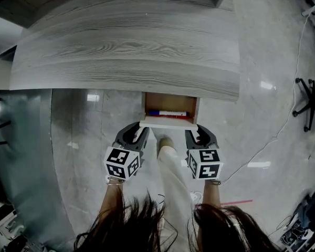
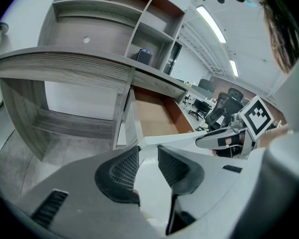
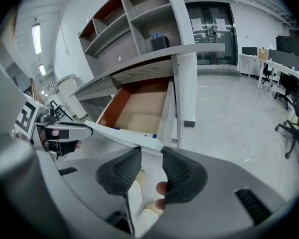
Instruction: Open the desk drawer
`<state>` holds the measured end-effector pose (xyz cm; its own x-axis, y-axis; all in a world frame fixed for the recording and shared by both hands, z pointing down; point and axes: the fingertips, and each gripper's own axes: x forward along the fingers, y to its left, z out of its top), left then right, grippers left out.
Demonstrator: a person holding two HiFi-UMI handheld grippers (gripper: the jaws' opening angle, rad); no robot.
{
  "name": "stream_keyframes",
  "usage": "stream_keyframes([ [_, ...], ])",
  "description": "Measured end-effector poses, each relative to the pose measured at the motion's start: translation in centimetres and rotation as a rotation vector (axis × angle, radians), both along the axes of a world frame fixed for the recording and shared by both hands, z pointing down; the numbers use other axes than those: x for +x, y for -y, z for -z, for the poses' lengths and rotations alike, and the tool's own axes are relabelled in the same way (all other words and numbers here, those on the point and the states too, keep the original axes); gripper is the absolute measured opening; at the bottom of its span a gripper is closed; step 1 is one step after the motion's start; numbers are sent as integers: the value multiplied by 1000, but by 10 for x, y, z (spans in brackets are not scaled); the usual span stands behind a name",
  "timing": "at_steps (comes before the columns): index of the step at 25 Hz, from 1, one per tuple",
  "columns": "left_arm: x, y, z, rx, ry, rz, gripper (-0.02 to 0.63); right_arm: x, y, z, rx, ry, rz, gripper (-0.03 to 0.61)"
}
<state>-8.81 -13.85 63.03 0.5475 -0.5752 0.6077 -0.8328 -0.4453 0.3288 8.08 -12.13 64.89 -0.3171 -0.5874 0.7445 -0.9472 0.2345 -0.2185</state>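
Desk [image 1: 126, 51]: grey wood-grain top that fills the upper part of the head view, with its front edge running left to right. Open shelves [image 2: 114, 14] rise behind it.
Floor [image 1: 252, 114]: pale glossy tiles. An office chair [image 1: 310, 101] stands well to the right.
Drawer [image 1: 170, 101]: under the desk's front edge, right of the middle, standing out towards the person. It slides along a line from the desk straight to the person, open side up, with a brown wooden inside.
Drawer front [image 1: 168, 123]: a thin white panel at the near end, its long axis left to right and parallel with the desk edge.
Arms: both forearms reach forward and down, nearly parallel, one on each side of the person's pale trouser leg [image 1: 170, 177].
Left gripper [image 2: 148, 153]: points at the left corner of the drawer front. Its jaws stand apart with a clear gap, and the panel's corner lies just at their tips. I cannot tell if the pads touch it.
Right gripper [image 3: 152, 158]: mirrors it at the right corner, jaws likewise parted, the corner just beyond the tips.
Marker cubes: one behind each gripper, the left one [image 1: 122, 163] tilted and the right one [image 1: 205, 163] squarer to the camera.
Pen [image 1: 168, 113]: white with a blue end, lying left to right in the drawer just behind the front panel, with a red strip beside it.
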Motion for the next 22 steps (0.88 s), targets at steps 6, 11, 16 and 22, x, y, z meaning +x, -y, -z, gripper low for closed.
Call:
stream_keyframes([
  [6,-1,-2,-4,-8,6,-2,112,-1,-1,-3,-8,-6,5,133],
  [11,0,-3,-7,-11,6,-6,112,0,-2,-7,-15,-12,9,133],
  [16,0,-3,-11,-17,6,-10,112,0,-2,-10,-22,-16,12,133],
  [22,-1,-4,-14,-25,8,-11,112,-1,-3,-13,-30,-21,12,133],
])
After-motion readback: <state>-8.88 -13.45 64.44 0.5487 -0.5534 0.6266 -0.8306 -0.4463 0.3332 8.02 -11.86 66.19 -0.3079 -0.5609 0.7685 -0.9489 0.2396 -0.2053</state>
